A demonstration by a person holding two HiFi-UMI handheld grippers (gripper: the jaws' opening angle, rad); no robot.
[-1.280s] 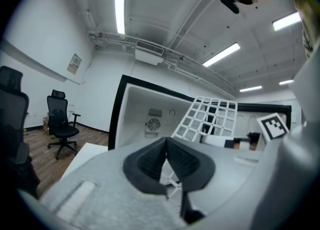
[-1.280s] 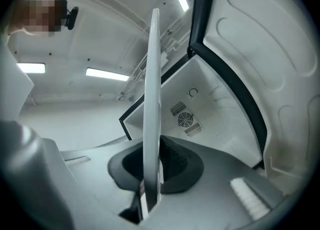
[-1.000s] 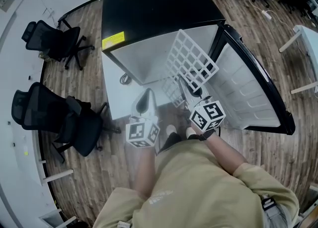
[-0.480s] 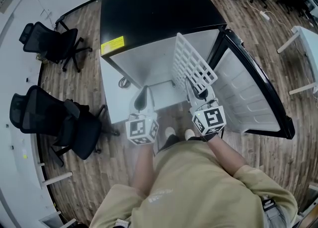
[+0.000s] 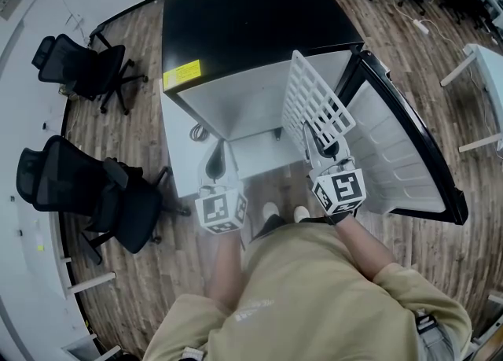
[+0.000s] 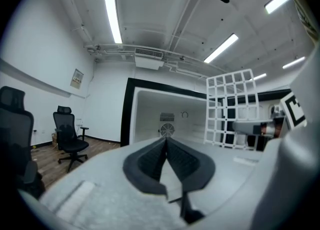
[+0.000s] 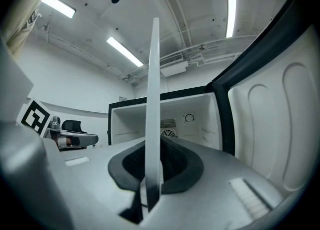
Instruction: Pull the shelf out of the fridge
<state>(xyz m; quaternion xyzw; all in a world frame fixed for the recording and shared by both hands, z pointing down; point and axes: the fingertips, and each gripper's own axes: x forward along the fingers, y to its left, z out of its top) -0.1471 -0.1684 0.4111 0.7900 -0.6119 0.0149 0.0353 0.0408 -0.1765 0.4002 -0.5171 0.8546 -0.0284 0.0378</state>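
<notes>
A white wire-grid shelf (image 5: 317, 106) stands on edge in front of the open black fridge (image 5: 251, 29), clear of the cabinet's white interior (image 5: 236, 100). My right gripper (image 5: 326, 149) is shut on the shelf's lower edge; in the right gripper view the shelf (image 7: 152, 108) shows edge-on as a thin white bar pinched between the dark pads. My left gripper (image 5: 219, 164) is shut with nothing between its jaws and hangs low in front of the fridge opening. In the left gripper view the shelf grid (image 6: 231, 108) shows at the right, with the right gripper beside it.
The fridge door (image 5: 401, 147) stands swung open to the right, its white inner lining facing me. Two black office chairs (image 5: 86, 64) (image 5: 94, 190) stand left of the fridge. A white table leg (image 5: 471, 60) is at the far right. The floor is wood planks.
The right gripper has carried the shelf to the right and turned it more upright, out of the fridge opening. The left gripper has dropped slightly and stayed shut.
</notes>
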